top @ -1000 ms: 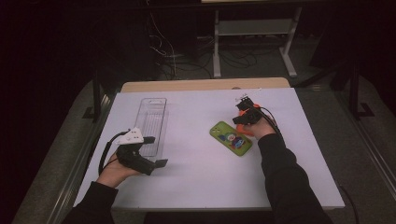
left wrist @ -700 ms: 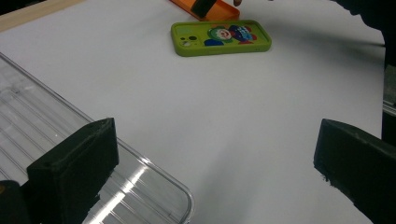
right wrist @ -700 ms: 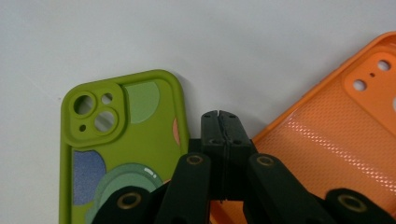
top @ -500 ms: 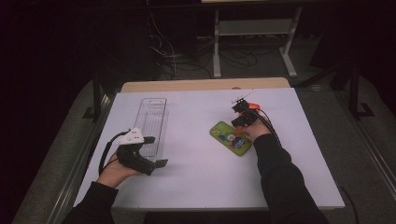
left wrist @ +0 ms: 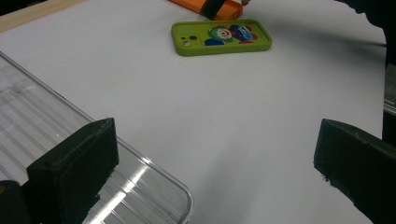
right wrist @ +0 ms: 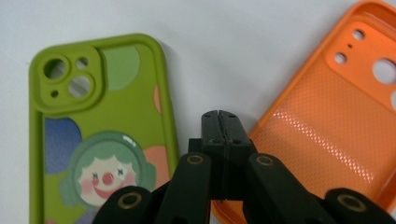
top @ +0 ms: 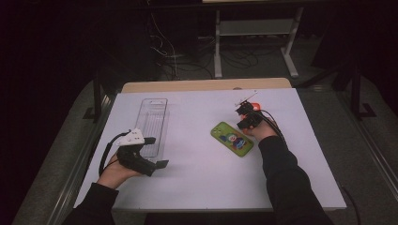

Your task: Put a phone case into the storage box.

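A green phone case [top: 232,139] with a cartoon clown face lies back up on the white table, right of centre. Just beyond it lies an orange phone case [top: 254,104], hollow side up. My right gripper [top: 244,115] is shut, and its tips [right wrist: 219,116] point into the gap between the green case [right wrist: 102,135] and the orange case [right wrist: 327,116]. The jaws hide the orange case's near corner, so any contact there is unclear. My left gripper [top: 156,152] stands open at the near end of a clear plastic tray [top: 152,122], with nothing between its jaws.
The clear tray [left wrist: 46,126] runs lengthwise at the left of the white tabletop [top: 197,178]. A wooden strip [top: 202,86] edges the far side. Beyond the table are dark floor, cables and a metal frame [top: 253,33].
My right hand has shifted slightly left and nearer, onto the far end of the green case. The left hand and the tray are where they were.
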The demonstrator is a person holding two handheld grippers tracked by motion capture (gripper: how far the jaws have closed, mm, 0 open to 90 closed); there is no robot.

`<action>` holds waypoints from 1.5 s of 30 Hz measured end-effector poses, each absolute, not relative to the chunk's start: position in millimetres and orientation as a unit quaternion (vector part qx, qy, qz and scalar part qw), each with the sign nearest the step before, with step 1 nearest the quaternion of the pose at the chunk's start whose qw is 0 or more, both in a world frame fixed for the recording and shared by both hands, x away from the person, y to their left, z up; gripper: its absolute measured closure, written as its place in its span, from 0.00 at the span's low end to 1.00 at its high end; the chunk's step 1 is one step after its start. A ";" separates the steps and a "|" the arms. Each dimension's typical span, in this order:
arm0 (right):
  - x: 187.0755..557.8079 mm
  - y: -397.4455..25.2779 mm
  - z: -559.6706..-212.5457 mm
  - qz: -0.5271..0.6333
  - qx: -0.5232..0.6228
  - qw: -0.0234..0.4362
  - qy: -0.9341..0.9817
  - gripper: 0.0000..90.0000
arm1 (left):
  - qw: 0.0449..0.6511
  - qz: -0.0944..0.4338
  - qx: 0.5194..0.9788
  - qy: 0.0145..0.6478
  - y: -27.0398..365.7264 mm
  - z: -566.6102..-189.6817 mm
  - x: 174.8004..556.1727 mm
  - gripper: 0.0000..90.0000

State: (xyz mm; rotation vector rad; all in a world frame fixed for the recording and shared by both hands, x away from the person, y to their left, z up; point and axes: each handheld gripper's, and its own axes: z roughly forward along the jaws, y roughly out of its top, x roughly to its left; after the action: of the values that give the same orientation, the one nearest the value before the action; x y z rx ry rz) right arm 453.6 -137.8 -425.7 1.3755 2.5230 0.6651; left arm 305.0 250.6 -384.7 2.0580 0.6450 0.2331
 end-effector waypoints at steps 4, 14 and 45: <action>450.7 -145.5 -425.7 0.221 0.466 0.097 0.851 0.98 | 0.465 0.095 0.840 0.262 250.3 -384.7 304.9 0.00; 443.9 -170.5 -425.7 0.214 0.475 0.103 0.847 0.98 | 0.465 0.097 0.840 0.262 249.6 -384.4 304.7 0.00; 420.3 -204.2 -389.8 0.313 0.472 0.098 0.818 0.50 | 0.462 0.097 0.842 0.260 248.5 -385.4 304.7 0.00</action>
State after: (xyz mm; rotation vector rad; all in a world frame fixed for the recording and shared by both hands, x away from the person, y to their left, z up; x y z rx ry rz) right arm 420.3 -204.2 -389.8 1.3962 2.4225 0.9279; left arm 304.7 248.5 -385.4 2.0707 0.6393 0.2376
